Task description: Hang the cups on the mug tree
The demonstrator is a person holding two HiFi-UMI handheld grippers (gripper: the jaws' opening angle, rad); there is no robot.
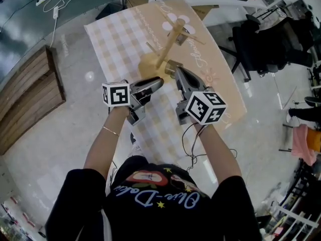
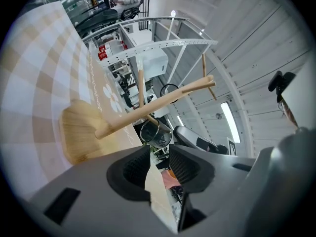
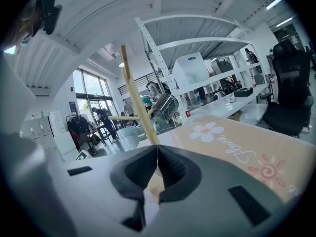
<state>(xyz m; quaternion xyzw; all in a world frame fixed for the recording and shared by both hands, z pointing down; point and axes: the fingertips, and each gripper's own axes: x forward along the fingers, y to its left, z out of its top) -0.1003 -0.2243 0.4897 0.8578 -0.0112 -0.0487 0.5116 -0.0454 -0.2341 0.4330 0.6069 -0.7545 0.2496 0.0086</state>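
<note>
- A wooden mug tree (image 1: 168, 39) is seen standing on a counter (image 1: 115, 39) that is covered by a checked beige cloth with flower prints at its far right.
- The tree's round base (image 1: 150, 64) is set on the cloth about the middle of the counter, and its trunk is seen from above with pegs pointing out to several sides.
- One shiny cup (image 1: 184, 33) is hung on a peg at the far right side of the tree, clear of the cloth.
- In the left gripper view the same cup (image 2: 155, 135) is shown hanging from a peg just beyond the jaw tips, its mouth turned toward the camera, with the mug tree (image 2: 153, 102) stretched across the picture.
- The left tool (image 1: 156, 82) is held on the near side of the base, close to it; whether it touches the wood cannot be told.
- The jaws of the left tool (image 2: 159, 154) are parted by a narrow gap, and only cloth and background are seen through it; nothing is gripped.
- The right tool (image 1: 174, 70) is held just right of the base, pointed toward the far left.
- The jaws of the right tool (image 3: 157, 152) are pressed together at the tips, with nothing held between them.
- In the right gripper view the trunk (image 3: 136, 100) rises just past the closed tips, and the cup (image 3: 165, 105) is seen hung to its right.
- A pale glossy floor (image 1: 75, 114) lies to the left of the counter.
</note>
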